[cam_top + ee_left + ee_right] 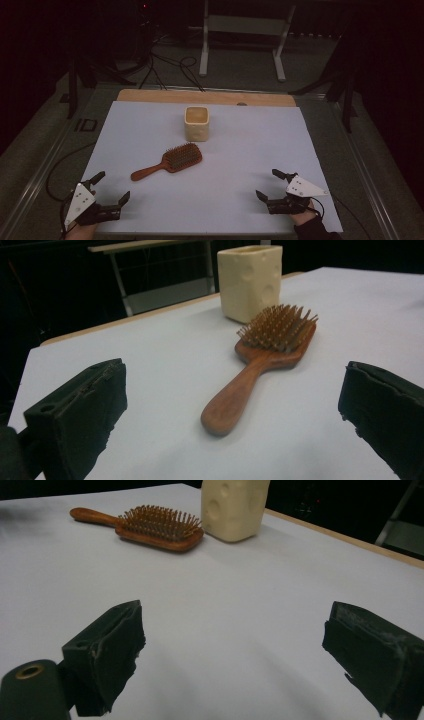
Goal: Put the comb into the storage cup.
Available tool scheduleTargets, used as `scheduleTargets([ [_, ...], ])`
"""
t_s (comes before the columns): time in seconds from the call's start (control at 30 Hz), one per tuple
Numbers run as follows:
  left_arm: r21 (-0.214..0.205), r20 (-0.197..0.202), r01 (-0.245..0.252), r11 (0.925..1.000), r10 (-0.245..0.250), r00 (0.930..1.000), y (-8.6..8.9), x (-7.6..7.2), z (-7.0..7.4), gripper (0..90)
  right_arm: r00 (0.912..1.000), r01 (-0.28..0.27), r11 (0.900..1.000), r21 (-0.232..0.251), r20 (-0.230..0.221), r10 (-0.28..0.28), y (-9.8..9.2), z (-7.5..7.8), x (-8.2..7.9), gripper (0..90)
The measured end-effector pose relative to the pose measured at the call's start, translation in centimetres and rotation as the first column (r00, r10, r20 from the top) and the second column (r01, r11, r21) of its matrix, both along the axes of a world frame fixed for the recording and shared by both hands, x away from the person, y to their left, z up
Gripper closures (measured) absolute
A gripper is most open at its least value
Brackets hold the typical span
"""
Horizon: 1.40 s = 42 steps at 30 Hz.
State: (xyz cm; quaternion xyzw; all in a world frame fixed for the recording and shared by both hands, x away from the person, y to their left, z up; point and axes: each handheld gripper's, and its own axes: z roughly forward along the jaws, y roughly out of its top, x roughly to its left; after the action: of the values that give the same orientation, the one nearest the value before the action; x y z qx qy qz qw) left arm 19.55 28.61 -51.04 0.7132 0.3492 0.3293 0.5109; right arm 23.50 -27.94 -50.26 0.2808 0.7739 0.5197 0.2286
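Observation:
A wooden paddle hairbrush (167,161) lies bristles up in the middle of the white table sheet (250,150), its handle pointing toward the near left. Just behind it stands a cream square cup (196,123) with dimpled sides. My left gripper (111,187) rests at the near left corner, open and empty, aimed at the hairbrush (260,360) and the cup (250,282). My right gripper (267,184) sits at the near right, open with nothing between its jaws. From there the hairbrush (145,527) and the cup (234,507) lie farther off.
A wooden table edge (205,96) shows beyond the sheet. Past it stand a white metal frame (242,35) and black cables (170,70) on the dark floor. Metal rails run along both sides of the table.

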Motion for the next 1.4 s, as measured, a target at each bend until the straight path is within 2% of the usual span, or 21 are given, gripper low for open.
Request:
scheduleTargets([
  [0.47, -0.014, 0.010, 0.009, 0.9999, -0.009, 0.9999, -0.1, -0.1, 0.7, 0.1, 0.9995, 0.009, 1.0000, 0.001, 0.032, -0.009, 0.2, 0.5, -0.6, 8.9],
  [0.57, -0.031, 0.021, 0.011, 0.9995, -0.010, 0.9997, -0.1, -0.4, 1.5, 0.1, 0.9990, 0.015, 0.9999, 0.004, 0.042, -0.015, 0.3, 0.7, -0.8, 8.9],
  [0.73, -0.041, -0.002, 0.020, 0.9990, -0.020, 0.9998, 0.1, -0.5, 2.1, 0.1, 0.9986, 0.018, 0.9998, -0.004, 0.050, -0.018, 0.3, 0.8, -0.9, 8.9],
  [1.1, -0.047, -0.032, 0.080, 0.9957, -0.082, 0.9961, 0.8, -0.4, 5.0, 0.1, 0.9984, 0.015, 0.9998, 0.015, 0.054, -0.016, 0.5, 1.0, -1.0, 8.9],
  [1.17, -0.040, -0.017, 0.086, 0.9955, -0.087, 0.9961, 0.8, -0.2, 6.0, 0.1, 0.9986, 0.012, 0.9998, 0.017, 0.052, -0.013, 0.6, 1.0, -1.0, 8.9],
  [1.4, -0.017, -0.011, 0.104, 0.9944, -0.104, 0.9945, 0.7, 0.5, 7.6, 0.1, 0.9983, 0.004, 0.9998, 0.020, 0.058, -0.005, 0.7, 1.1, -1.0, 8.9],
])
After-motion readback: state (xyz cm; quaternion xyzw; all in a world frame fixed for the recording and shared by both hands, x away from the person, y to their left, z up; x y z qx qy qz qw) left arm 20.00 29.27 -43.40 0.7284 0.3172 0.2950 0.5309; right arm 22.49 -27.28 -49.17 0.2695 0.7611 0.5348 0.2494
